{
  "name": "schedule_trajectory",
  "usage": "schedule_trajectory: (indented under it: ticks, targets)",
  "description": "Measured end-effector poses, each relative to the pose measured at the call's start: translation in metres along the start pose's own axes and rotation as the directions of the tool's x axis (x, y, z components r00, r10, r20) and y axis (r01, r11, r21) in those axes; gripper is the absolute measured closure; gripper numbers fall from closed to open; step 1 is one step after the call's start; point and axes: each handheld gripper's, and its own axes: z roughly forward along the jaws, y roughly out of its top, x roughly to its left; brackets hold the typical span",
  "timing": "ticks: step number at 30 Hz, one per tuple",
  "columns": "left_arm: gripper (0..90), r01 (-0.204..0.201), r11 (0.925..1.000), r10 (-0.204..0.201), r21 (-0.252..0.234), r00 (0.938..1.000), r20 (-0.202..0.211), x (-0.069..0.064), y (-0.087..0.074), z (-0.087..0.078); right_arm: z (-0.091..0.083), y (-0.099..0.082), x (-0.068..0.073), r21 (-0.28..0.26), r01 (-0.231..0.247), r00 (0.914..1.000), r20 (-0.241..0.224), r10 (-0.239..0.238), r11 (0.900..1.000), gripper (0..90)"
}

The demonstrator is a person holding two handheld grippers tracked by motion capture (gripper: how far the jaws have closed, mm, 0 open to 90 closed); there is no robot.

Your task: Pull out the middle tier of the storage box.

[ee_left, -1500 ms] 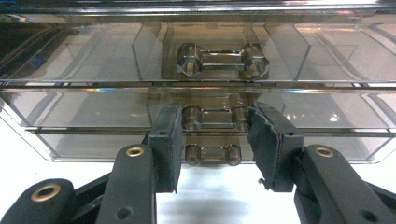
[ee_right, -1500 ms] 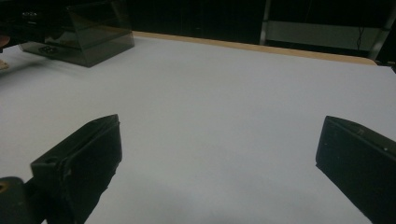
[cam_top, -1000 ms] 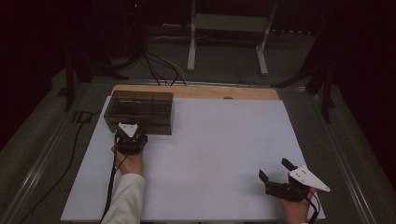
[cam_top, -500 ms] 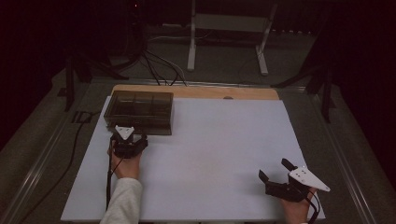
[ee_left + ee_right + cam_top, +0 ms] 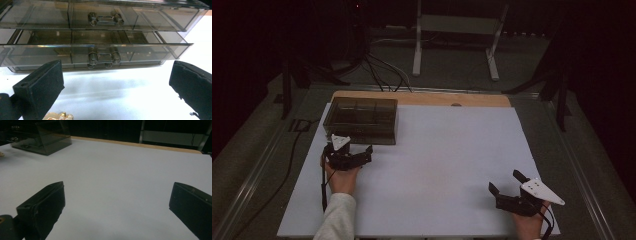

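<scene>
Two grippers, left (image 5: 347,156) just before the drawer box (image 5: 362,120), right (image 5: 507,187) near the table edge (image 5: 412,234), fingers spread, empty.

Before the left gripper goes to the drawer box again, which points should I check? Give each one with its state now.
1. Left gripper open, its jaws just having opened, nothing between them: ok.
2. Lower drawer pulled slightly out of the drawer box: ok.
3. Lower drawer handle free and facing the gripper: ok.
4. Small gold object lies on the white table beneath the left gripper; what it is: cannot tell.
5. Right gripper open, far from the box: ok.
</scene>
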Motion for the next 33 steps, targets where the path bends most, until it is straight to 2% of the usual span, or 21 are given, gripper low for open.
schedule_trajectory:
  ticks: [4, 10, 15, 23, 29, 33]
  targets:
    - [0.6, -0.022, 0.9997, 0.022, 0.011, 0.9997, 0.011, 0.003, 0.002, -0.004, 0.000, 0.000, 0.000, -0.001, 0.001, 1.0000, 0.001, -0.001, 1.0000, 0.7]
    - [0.7, -0.022, 0.9997, 0.022, 0.011, 0.9991, 0.035, 0.005, 0.005, -0.008, 0.000, 0.000, 0.000, 0.001, 0.000, 1.0000, -0.001, 0.000, 1.0000, 0.7]
    - [0.7, -0.020, 0.9995, 0.017, 0.026, 0.9950, 0.098, 0.010, 0.009, -0.011, 0.000, 0.000, 0.000, -0.001, -0.001, 1.0000, 0.000, 0.001, 1.0000, 0.7]
    - [0.8, -0.048, 0.9984, 0.043, 0.030, 0.9896, 0.137, 0.011, 0.015, -0.015, 0.000, 0.000, -0.001, -0.003, 0.000, 1.0000, 0.000, 0.000, 1.0000, 0.7]
    - [0.8, -0.070, 0.9975, 0.068, 0.007, 0.9801, 0.187, 0.011, 0.017, -0.015, -0.001, 0.000, -0.001, -0.003, -0.002, 1.0000, 0.002, 0.002, 1.0000, 0.7]
    - [0.8, -0.118, 0.9929, 0.113, 0.013, 0.9750, 0.191, 0.010, 0.019, -0.014, -0.001, 0.000, -0.001, -0.002, 0.000, 1.0000, 0.001, 0.000, 1.0000, 0.7]
